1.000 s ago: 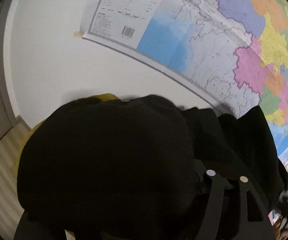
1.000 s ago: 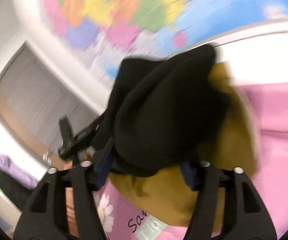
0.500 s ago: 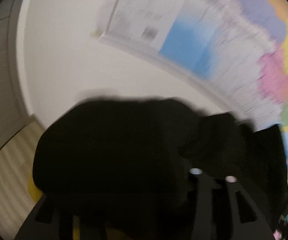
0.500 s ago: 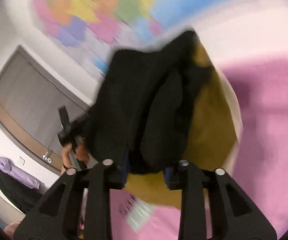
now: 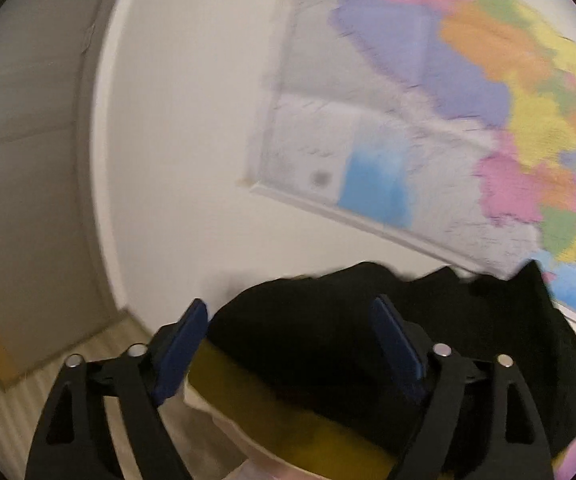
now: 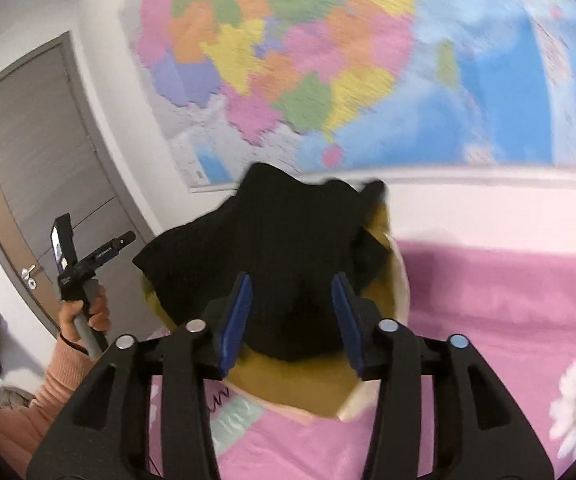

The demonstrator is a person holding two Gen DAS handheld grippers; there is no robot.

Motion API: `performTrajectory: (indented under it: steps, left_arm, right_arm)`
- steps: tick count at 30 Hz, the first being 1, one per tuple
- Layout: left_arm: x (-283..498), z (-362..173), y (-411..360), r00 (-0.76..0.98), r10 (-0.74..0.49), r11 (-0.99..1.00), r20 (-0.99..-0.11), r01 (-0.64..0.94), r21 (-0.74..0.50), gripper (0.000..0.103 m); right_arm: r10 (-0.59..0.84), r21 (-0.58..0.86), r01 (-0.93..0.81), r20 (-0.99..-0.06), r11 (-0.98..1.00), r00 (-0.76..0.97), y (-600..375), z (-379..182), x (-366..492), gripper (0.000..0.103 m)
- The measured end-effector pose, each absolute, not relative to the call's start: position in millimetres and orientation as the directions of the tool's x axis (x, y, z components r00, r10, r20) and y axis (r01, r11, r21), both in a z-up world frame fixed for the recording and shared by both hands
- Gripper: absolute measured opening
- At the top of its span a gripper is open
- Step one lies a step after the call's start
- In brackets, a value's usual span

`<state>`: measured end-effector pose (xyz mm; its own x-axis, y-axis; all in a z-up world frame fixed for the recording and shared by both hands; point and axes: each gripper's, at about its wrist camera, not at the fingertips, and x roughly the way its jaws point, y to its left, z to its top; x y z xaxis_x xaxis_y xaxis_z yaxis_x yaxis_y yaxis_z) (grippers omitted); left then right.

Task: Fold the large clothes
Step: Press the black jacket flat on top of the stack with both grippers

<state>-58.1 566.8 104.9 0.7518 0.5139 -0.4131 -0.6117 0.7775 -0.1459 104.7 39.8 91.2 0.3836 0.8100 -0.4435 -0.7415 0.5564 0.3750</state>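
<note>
Both claws are letting go and backing off from the black garment [image 5: 388, 344], which a second ago was filling the lower half of each wrist view and is now sitting lower and farther ahead, bundled on top of a mustard-yellow garment [image 5: 288, 412]. Jaws on both sides have just been opening again after a brief squeeze.

Starting on the left, the left claw [image 5: 292, 344] is standing wide, its blue pads [image 5: 179, 348] clear of the cloth; the dark heap is lying ahead between the fingers and spilling toward 2 o'clock, so its bulk is running away to the right of this claw (the left pad has only bare wall and floor beyond it). A wall map [image 5: 448, 120] is hanging behind, blurred.

Moving right, the right claw [image 6: 294, 320] is about half open, and the black bundle is sitting between its pads at 12 o'clock, seemingly not pinched, though the cloth is close to both pads. Its long axis is stretching from 9 toward 1 o'clock, with the yellow layer showing underneath on the pink bedspread [image 6: 508, 300]. The person's left hand [image 6: 87, 312] is appearing at 9 o'clock, gripping its handle.

My judgement: the right claw is the nearer one, and any next fold is depending on re-gripping an edge of this heap rather than its middle.
</note>
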Motion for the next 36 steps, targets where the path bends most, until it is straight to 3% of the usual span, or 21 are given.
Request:
performTrajectory:
  steps: [7,11,12,15,17,20,26,28,36]
  left_arm:
    - [-6.2,104.0,528.9,0.784,0.403,0.870,-0.473,-0.488,-0.068,0.081]
    - [16.1,77.1,529.2,0.724,0.416,0.861,-0.550,-0.508,-0.019,0.081]
    - [20.1,68.3,533.3,0.695,0.432,0.847,-0.575,-0.531,-0.005,0.081]
    - [30.4,50.0,541.1,0.653,0.433,0.839,-0.622,-0.545,0.011,0.083]
    - [29.4,53.4,536.0,0.653,0.454,0.834,-0.606,-0.550,0.032,0.082]
    - [15.6,68.8,527.8,0.682,0.455,0.835,-0.573,-0.550,0.009,0.081]
    - [-13.7,98.8,488.4,0.761,0.444,0.875,-0.473,-0.481,0.047,0.083]
    - [-18.1,103.4,475.0,0.786,0.407,0.897,-0.466,-0.439,0.043,0.083]
    - [-4.7,91.7,449.0,0.805,0.321,0.934,-0.499,-0.355,0.029,0.083]
  right_arm:
    - [0.785,0.341,-0.766,-0.527,0.546,0.326,121.8,80.5,136.0,0.047]
    - [0.737,0.380,-0.709,-0.610,0.594,0.290,130.2,46.8,156.3,0.040]
    - [0.720,0.379,-0.696,-0.632,0.610,0.287,128.6,35.9,160.2,0.034]
    - [0.725,0.423,-0.672,-0.640,0.608,0.253,118.6,20.6,165.6,0.031]
    - [0.723,0.412,-0.682,-0.643,0.605,0.254,115.4,24.7,162.8,0.031]
    - [0.727,0.383,-0.706,-0.631,0.596,0.271,110.6,40.4,153.1,0.043]
    - [0.761,0.305,-0.779,-0.568,0.548,0.313,108.6,72.0,122.9,0.049]
    - [0.775,0.283,-0.805,-0.552,0.521,0.308,113.3,78.8,112.4,0.057]
    - [0.758,0.245,-0.822,-0.579,0.513,0.300,133.3,69.1,105.5,0.057]
